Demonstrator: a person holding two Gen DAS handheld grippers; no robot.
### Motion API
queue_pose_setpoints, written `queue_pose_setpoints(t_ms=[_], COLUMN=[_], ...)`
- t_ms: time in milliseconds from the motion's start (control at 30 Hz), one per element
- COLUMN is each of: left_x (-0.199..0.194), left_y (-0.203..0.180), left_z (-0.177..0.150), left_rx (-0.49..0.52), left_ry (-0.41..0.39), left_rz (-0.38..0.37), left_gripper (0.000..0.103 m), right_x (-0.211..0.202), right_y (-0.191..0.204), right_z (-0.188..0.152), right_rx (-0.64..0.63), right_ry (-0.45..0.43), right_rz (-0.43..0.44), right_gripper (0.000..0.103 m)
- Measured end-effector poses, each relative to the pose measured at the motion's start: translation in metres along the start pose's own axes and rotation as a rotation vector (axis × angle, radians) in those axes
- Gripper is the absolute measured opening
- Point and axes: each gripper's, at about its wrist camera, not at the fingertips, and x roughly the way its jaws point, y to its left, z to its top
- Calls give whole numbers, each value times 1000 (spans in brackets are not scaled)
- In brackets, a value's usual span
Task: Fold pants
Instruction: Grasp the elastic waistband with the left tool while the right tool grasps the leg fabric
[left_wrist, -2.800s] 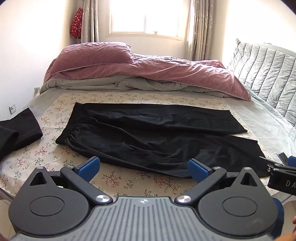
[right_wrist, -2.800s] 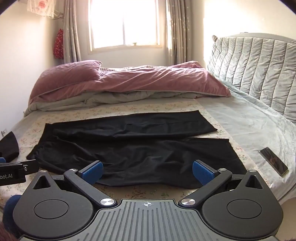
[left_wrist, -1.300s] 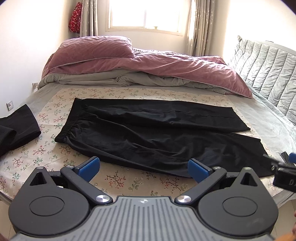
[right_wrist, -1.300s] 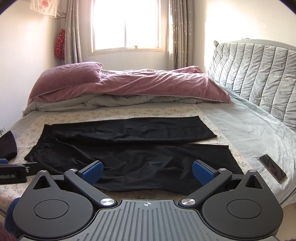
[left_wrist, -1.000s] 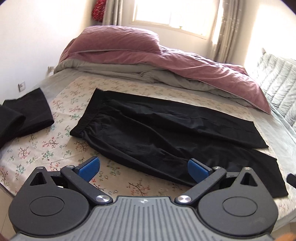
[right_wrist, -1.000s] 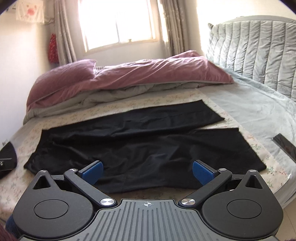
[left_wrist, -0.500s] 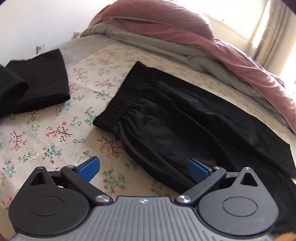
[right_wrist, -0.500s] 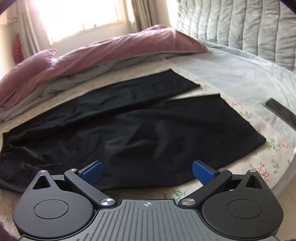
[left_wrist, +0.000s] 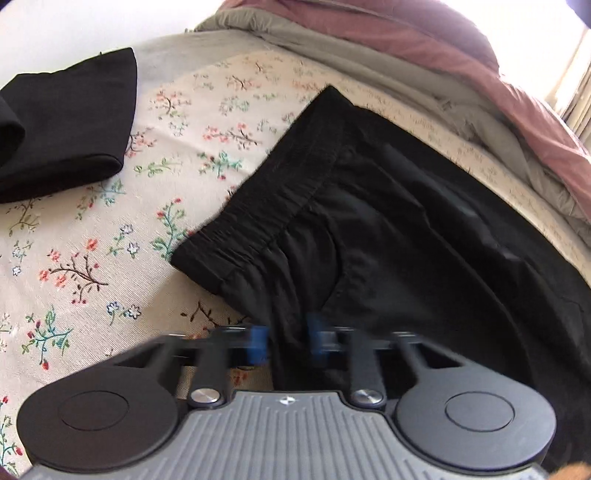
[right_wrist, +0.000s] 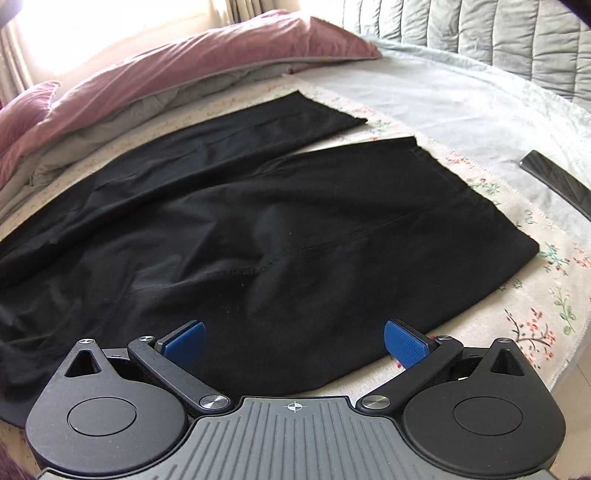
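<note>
The black pants (right_wrist: 280, 221) lie spread flat on the bed, on a floral cloth (left_wrist: 110, 236), waistband at the left, both legs running right toward the hems, the nearer leg ending close to the bed's near right edge. The left hand-held gripper (left_wrist: 282, 341) is low over the near edge of the pants just below the elastic waistband (left_wrist: 273, 195); its jaws are closing, blue pads (left_wrist: 257, 343) drawn close with a fold of black fabric between them, though motion blur makes it hard to say whether the pads already press the cloth. The right hand-held gripper (right_wrist: 293, 341) hangs over the near edge of the nearer leg with its jaws spread wide, its blue pads (right_wrist: 402, 343) apart and gripping nothing. A second dark folded garment (left_wrist: 62, 122) lies at the far left, well apart from the pants. A mauve duvet (right_wrist: 177, 70) with a grey underside is heaped along the far side, a quilted grey headboard (right_wrist: 480, 33) stands at the right, and a dark phone (right_wrist: 557, 181) lies on the grey sheet near the right edge. No brand, label or writing can be read on anything in either view.
</note>
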Motion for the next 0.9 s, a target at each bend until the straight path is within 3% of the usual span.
queue_pose_setpoints(t_ms=[133,400,600,700,733,767,900], left_x=[-18,-54,-62,-61,-63,-66,-97], left_y=[23,72,90,91,91,93,100], left_z=[-2,-10,-25,-23,-22,-20,-13], left_rx=[-32,14,77,106,109,107,61], left_ry=[-28,-96,-92,-52,-37,-14,-12], left_rz=[-14,8,22,20,33,36,-50], left_gripper=[17,17,18,32,46,50,52], right_x=[5,13,16,18,17,17,14], right_y=[-3,-17,-25,-25,-26,-26,-28], right_z=[5,3,-3,-3,-2,1,11], right_rx=[-21,-13,-46,-71,-77,-82,-103], right_ry=[2,35,46,50,51,51,26], right_rz=[3,-21,-58,-67,-66,-64,-64], right_gripper=[103,103,103,103,103,103,103])
